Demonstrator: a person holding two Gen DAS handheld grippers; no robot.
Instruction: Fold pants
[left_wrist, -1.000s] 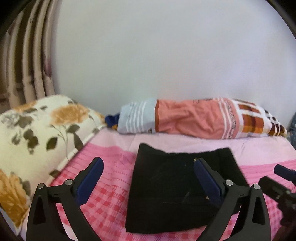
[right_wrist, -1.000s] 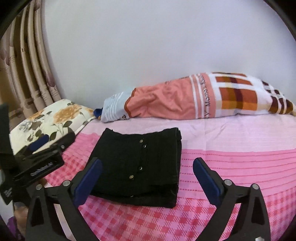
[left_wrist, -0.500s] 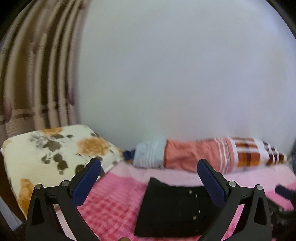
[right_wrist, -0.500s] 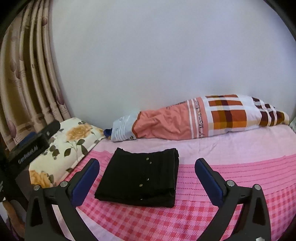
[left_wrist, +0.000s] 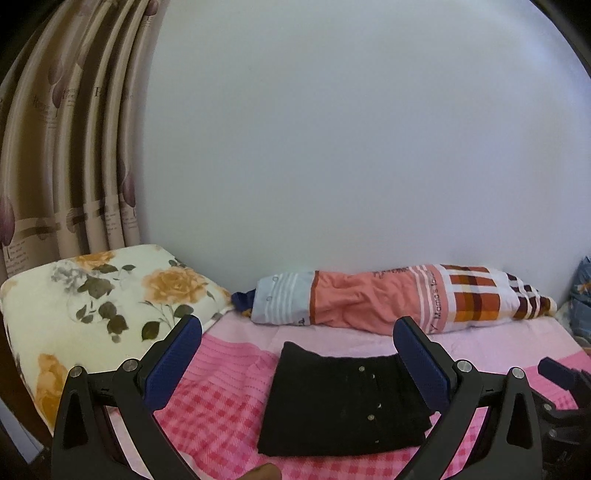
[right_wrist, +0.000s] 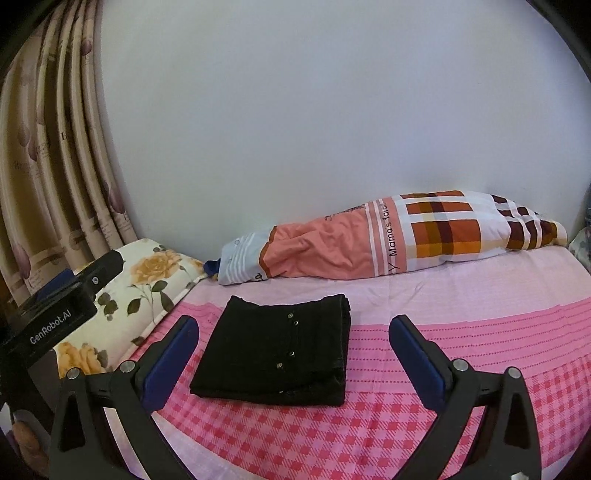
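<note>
Wall (right_wrist: 295, 129) filling background; curtain (right_wrist: 48, 166) hanging at left. Bed (right_wrist: 461, 350) with pink checked sheet lying below. Long patterned pillow (right_wrist: 388, 240) resting along wall; floral pillow (left_wrist: 92, 306) sitting at left edge. Pants (right_wrist: 277, 350), black, folded into compact rectangle, lying flat on sheet near floral pillow, metal buttons showing on top. Left gripper (left_wrist: 297, 354) hovering above bed, fingers spread wide, holding nothing. Right gripper (right_wrist: 293, 350) hovering likewise, fingers wide apart, touching nothing.
</note>
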